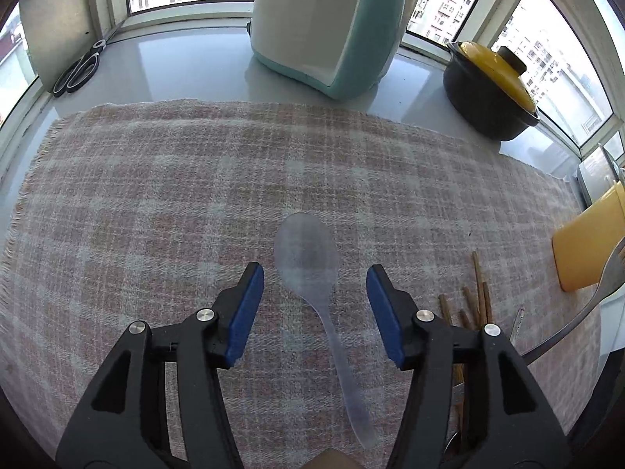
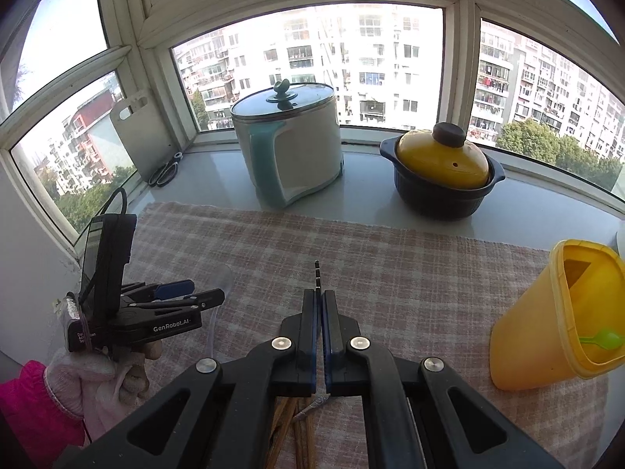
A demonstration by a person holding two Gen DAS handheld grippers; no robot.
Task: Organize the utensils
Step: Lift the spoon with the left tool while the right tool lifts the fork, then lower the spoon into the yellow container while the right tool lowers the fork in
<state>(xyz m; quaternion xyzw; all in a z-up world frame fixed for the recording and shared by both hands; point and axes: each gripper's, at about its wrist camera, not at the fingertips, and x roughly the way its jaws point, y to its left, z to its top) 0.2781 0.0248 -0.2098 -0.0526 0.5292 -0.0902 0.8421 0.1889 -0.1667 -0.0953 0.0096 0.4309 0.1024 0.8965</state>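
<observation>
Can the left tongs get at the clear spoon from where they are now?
Probably yes. The left tongs are open, and the clear spoon lies flat on the cloth between the pads with nothing over it. The chopsticks lie off to the side, clear of the path.

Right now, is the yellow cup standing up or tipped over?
Tipped. The yellow cup leans with its mouth sideways, a green spoon inside.

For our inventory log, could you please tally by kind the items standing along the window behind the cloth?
Pots: 2, the teal-and-white pot and the yellow-lidded pot
Scissors: 1
Cutting board: 1
Total: 4
</observation>
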